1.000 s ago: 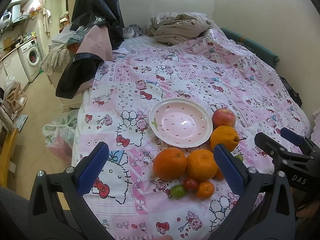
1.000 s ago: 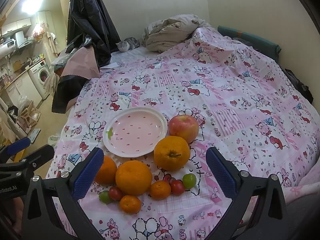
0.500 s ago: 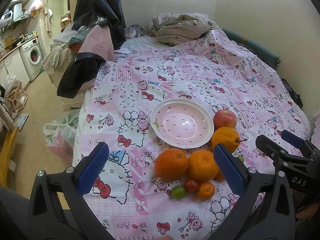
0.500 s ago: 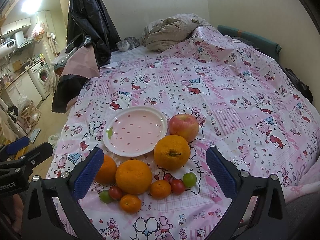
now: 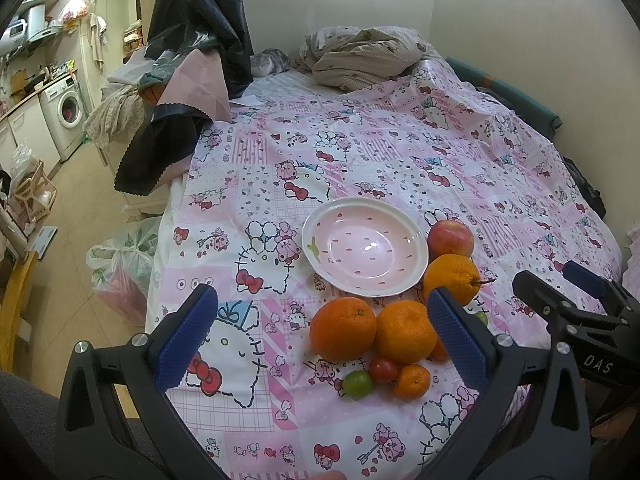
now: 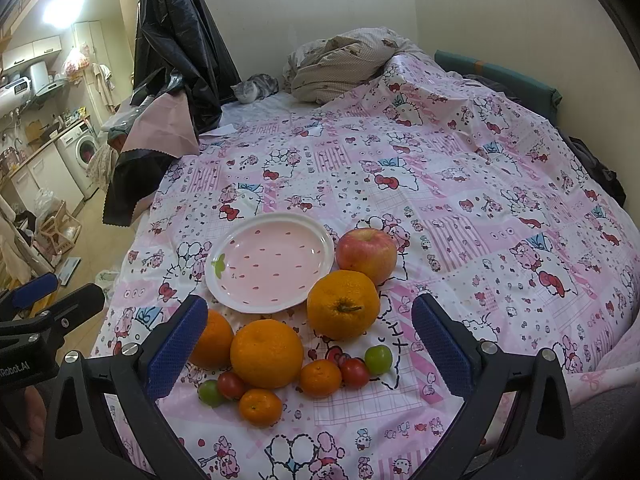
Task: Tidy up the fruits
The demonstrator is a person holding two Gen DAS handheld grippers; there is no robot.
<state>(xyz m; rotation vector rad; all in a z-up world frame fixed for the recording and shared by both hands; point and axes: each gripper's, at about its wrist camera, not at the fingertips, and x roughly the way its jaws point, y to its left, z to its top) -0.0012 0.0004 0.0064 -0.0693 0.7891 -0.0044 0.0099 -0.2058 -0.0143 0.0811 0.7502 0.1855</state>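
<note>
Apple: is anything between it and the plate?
Nothing visible. The apple lies just beside the plate rim on the right, the plate is empty, and both grippers are open, back from the fruit.

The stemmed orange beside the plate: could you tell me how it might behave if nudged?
The stemmed orange looks round, so it would probably roll. The soft bedspread may slow it. It seems to touch the apple, which might shift too.

A grey cat (image 6: 256, 87) (curled) lies beside rumpled bedding (image 6: 340, 62), washing machine (image 6: 82, 150) beyond.
</note>
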